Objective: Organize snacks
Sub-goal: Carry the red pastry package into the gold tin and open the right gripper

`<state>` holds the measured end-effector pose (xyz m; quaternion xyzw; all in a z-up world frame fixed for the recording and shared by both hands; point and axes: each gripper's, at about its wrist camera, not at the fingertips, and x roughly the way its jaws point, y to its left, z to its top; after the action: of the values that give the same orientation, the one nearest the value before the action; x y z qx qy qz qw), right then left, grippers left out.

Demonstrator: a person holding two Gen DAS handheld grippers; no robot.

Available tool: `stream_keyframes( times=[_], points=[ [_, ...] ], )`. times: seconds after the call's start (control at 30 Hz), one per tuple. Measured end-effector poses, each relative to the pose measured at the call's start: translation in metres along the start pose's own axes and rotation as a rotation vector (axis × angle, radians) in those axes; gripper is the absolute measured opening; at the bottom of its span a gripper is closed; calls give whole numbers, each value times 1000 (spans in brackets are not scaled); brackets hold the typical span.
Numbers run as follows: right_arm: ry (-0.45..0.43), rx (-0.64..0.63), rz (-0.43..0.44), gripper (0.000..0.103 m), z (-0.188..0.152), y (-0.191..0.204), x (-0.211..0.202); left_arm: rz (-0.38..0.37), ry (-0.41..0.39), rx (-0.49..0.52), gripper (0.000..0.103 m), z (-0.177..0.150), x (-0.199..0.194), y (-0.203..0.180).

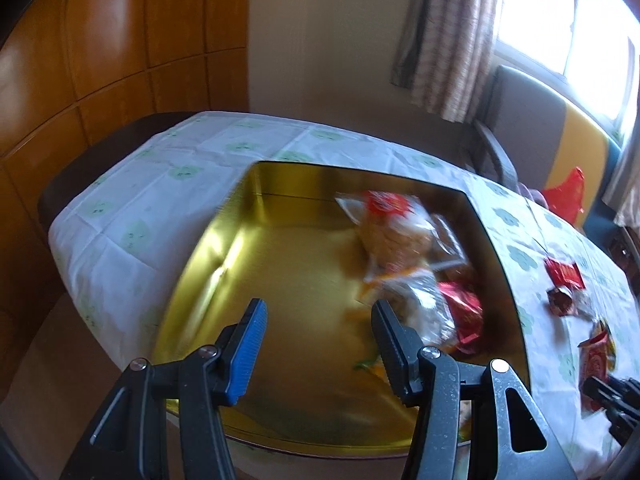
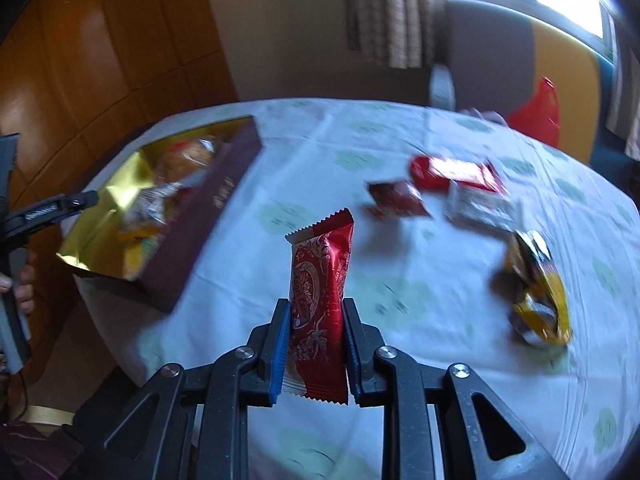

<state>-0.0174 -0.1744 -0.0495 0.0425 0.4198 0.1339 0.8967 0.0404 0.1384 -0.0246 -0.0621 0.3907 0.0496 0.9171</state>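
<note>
Left wrist view: sits just behind left gripper [image 1: 316, 344], looks forward and down, close above gold-lined box [image 1: 280, 280]; window [image 1: 560, 40] far right, wood wall [image 1: 100, 60] left.

Right wrist view: sits just behind right gripper [image 2: 316, 344], looks forward and down across table [image 2: 360, 140] from higher and further back.

Shared: box [image 2: 192, 240] at left of right view, tablecloth, loose snacks [image 2: 400, 198], curtain [image 2: 384, 8], chair [image 2: 500, 48], window. Each view catches other gripper at its edge.
</note>
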Motion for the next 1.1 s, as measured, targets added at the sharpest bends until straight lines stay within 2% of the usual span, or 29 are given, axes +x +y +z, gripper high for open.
stream_keyframes(
  times=[0.17,0.33,0.47,0.57,0.73,1.1],
  points=[
    [-33,-128,155,25,36,55,2,34,-16,-33,55,6,0,16],
    [-37,-294,265,25,60,121,19,42,-6,-43,55,4,4,21],
    [5,-378,331,26,70,158,46,42,3,-44,55,2,7,22],
    [81,-417,359,26,68,177,75,41,11,-45,55,0,9,22],
    [137,-407,341,27,57,174,94,38,19,-37,55,-2,11,20],
    [10,-273,270,27,52,136,54,11,-5,17,58,-5,2,0]
  ],
)
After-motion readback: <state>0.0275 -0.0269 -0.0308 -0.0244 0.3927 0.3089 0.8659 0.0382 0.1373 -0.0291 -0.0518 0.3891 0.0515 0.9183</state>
